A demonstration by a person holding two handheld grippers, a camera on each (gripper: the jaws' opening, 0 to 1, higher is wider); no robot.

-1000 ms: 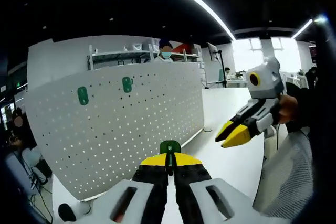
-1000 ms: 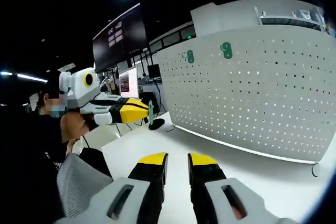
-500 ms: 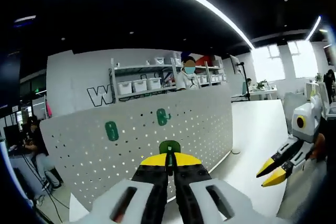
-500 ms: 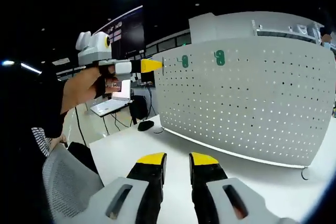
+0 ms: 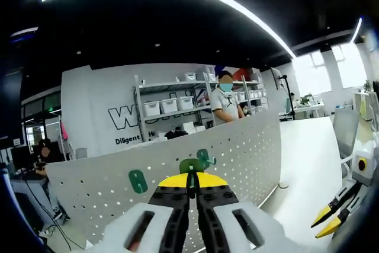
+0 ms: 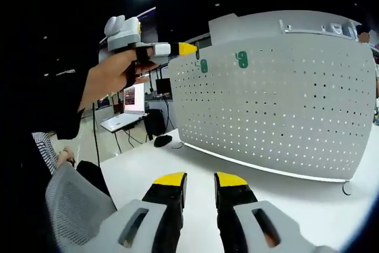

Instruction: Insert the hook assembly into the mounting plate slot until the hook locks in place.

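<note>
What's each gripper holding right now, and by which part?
The left gripper pinches a green hook by its lower end, most of it hidden by the jaws. The right gripper is open and holds nothing.

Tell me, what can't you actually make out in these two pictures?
- Left gripper view: the green hook is mostly hidden by the yellow-tipped fingers shut on it; its shape is unclear.
- Left gripper view: the right gripper is cut off by the picture's edge.
- Right gripper view: the left gripper hides its hook, so contact with the pegboard is unclear.
- Both views: the mounted green hooks are too small for detail.
</note>
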